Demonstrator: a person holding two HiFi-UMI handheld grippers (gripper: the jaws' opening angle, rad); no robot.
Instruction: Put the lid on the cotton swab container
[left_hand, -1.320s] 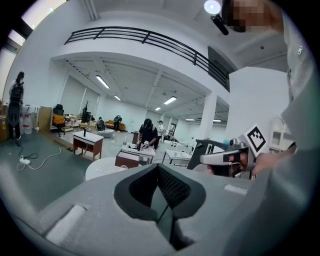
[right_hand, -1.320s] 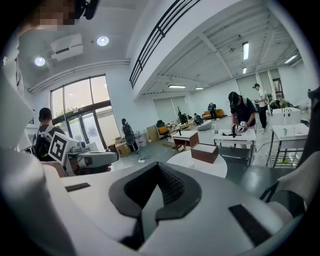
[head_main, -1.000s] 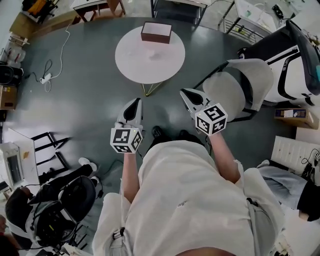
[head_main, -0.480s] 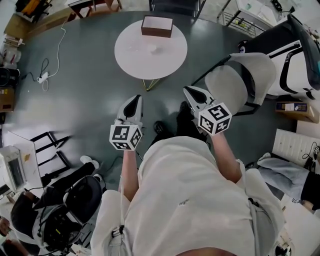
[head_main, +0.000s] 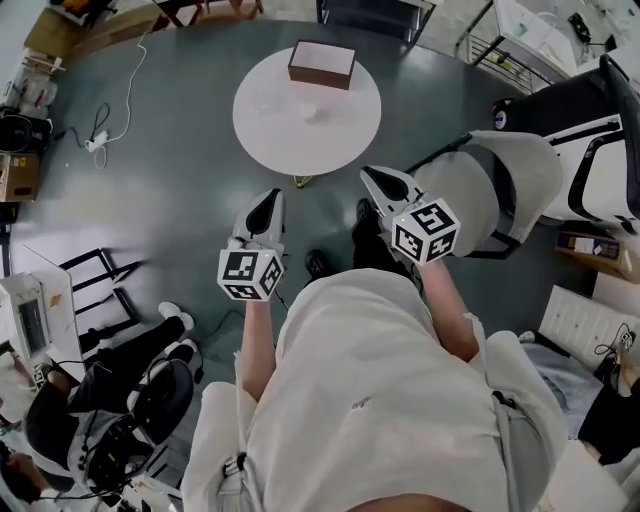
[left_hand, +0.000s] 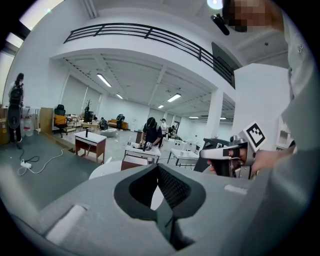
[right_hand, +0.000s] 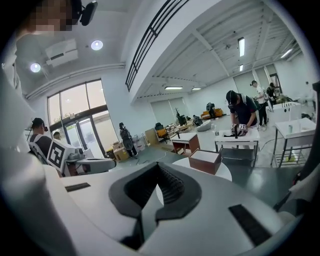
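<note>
Two grippers, both closed and empty, carried ahead of the person.

Left gripper (head_main: 268, 200) and right gripper (head_main: 372, 178) sit mid-frame in the head view, jaws together on nothing, apparently because the work is not yet within reach. Round white table (head_main: 260, 140) lies upper centre, well apart from both. On it are a brown box (head_main: 322, 63) and a small pale item (head_main: 312, 112), possibly the cotton swab container.

Head cam looks steeply down; cams on left gripper (head_main: 268, 200) and right gripper (head_main: 375, 178) face forward, sharing the distant round table (head_main: 275, 125) at 12 o'clock.
</note>
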